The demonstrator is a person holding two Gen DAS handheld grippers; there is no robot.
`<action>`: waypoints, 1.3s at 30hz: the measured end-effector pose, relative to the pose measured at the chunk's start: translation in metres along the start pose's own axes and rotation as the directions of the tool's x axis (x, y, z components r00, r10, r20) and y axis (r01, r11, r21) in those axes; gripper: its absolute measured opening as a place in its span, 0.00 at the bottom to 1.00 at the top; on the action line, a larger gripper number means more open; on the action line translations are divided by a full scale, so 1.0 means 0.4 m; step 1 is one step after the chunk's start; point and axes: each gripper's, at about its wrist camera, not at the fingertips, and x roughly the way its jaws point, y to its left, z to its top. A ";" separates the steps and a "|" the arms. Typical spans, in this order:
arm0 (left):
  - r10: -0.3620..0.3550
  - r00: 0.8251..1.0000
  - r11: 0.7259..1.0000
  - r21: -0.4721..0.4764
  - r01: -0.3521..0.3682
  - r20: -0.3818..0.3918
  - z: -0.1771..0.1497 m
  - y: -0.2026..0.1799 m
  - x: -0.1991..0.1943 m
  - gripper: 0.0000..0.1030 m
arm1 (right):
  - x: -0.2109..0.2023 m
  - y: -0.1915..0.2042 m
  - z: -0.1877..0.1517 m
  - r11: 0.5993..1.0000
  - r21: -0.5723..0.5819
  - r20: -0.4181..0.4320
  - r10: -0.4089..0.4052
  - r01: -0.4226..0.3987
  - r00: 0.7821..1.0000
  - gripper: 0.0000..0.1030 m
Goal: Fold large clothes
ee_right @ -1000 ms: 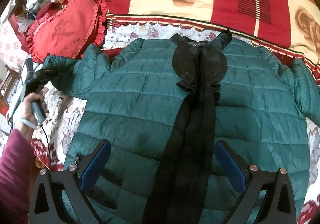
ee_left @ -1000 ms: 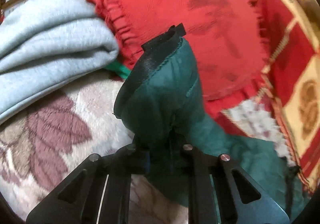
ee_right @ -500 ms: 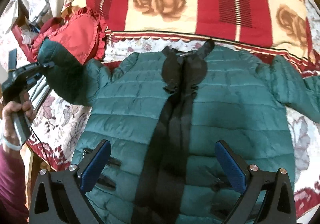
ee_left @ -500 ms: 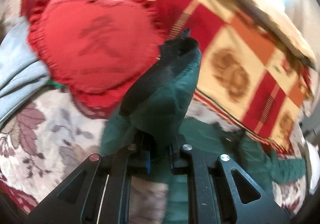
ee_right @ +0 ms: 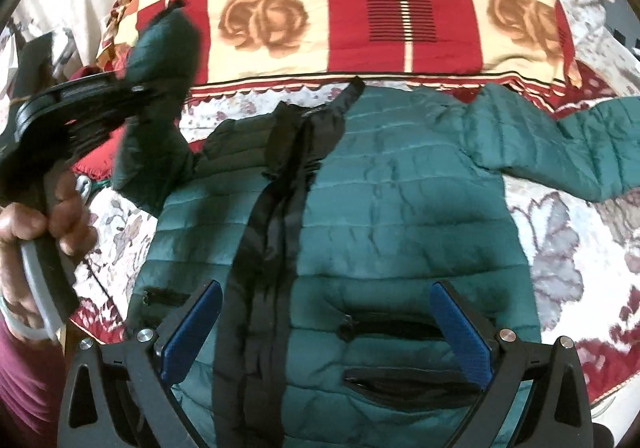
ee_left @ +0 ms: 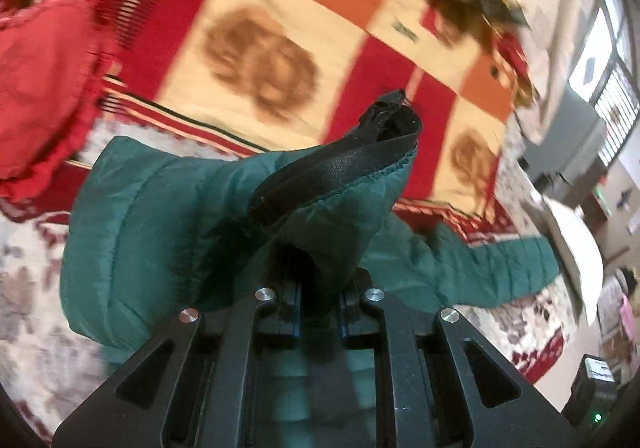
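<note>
A dark green quilted jacket (ee_right: 400, 215) lies front up on the bed, its black zip band running down the middle. My left gripper (ee_left: 318, 312) is shut on the cuff of the jacket sleeve (ee_left: 332, 183), whose black lining sticks up past the fingers. In the right wrist view that left gripper (ee_right: 138, 91) is at the upper left, held by a hand (ee_right: 36, 224), with the sleeve (ee_right: 160, 95) lifted off the bed. My right gripper (ee_right: 326, 332) hovers open over the jacket's lower front, nothing between its blue pads. The other sleeve (ee_right: 560, 139) lies spread to the right.
A red, cream and orange checked blanket (ee_right: 400, 15) with rose prints lies beyond the collar. A red frilled cushion (ee_left: 36, 87) sits to the left. The bed has a floral cover (ee_right: 560, 248). A magenta sleeve (ee_right: 24, 388) is at the lower left.
The left gripper has lifted the sleeve cuff up off the bed and carried it from beside the cushion toward the jacket body. The right gripper has drifted a little over the jacket, staying open.
</note>
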 end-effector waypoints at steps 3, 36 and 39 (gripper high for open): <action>-0.021 0.999 1.000 0.018 0.022 -0.043 -0.025 -0.065 0.079 0.11 | -0.001 -0.027 0.001 1.000 0.016 -0.001 -0.005 0.005 1.000 1.00; 0.157 0.987 0.987 -0.035 -0.158 -0.037 -0.085 0.173 -0.020 0.68 | 0.093 -0.069 0.100 0.990 0.123 -0.025 0.065 -0.061 0.998 1.00; 0.200 0.979 0.979 -0.035 -0.201 -0.027 -0.095 0.205 -0.042 0.68 | 0.104 -0.055 0.103 0.992 0.116 -0.025 0.062 -0.059 0.998 1.00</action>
